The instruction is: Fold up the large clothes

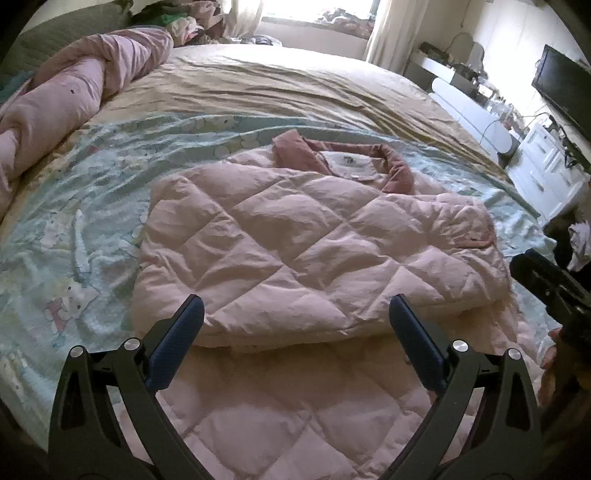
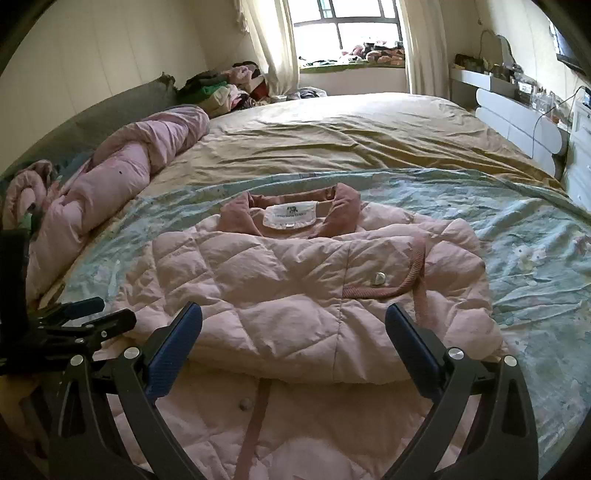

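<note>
On the bed, over the pale blue cartoon-print sheet (image 2: 517,229), we have a pink quilted puffer jacket (image 1: 295,243) lying collar away from us, its dusty-rose collar (image 2: 343,205) and white neck label (image 2: 290,216) turned up toward the window (image 2: 354,22). We judge the fold partly done: the upper body is laid over itself into a thick block with a clear folded edge running across in front of both grippers, and the snap-buttoned pocket flap (image 2: 380,277) sits on top of that block. What is left, as far as we can see, is the lower length of the jacket, which still lies flat under us with its placket strip and a snap showing in the right wrist view; it would need bringing up over the block. Our left gripper (image 1: 295,325) hovers above that folded edge with its jaws spread wide and nothing between them, and our right gripper (image 2: 293,328) is likewise released and empty. The hem runs out of both pictures at the bottom, so we cannot tell how much cloth remains. The sleeves are probably tucked inside the block, though none is plainly visible. A rolled pink duvet (image 2: 129,173) lies along the left of the bed, well apart from the jacket.
</note>
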